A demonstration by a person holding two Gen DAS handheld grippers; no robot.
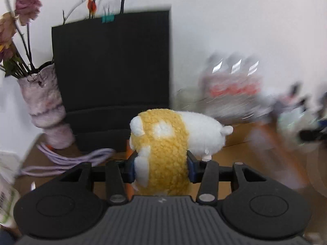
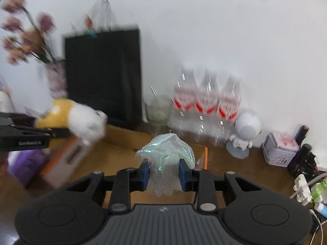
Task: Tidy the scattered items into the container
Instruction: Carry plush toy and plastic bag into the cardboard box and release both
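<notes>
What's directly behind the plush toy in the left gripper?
Behind the plush toy in the left gripper stands a black paper bag against the wall. The toy covers the bag's lower right corner; the bag's contents are hidden.

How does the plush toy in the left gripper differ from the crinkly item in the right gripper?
The plush toy is opaque, fluffy, yellow and white; the crinkly iridescent wrapper is thin, shiny and see-through. The toy bulges wide between the left gripper pads; the wrapper is pinched narrower in the right gripper. Both are clamped between blue pads and held clear of the wooden table.
</notes>
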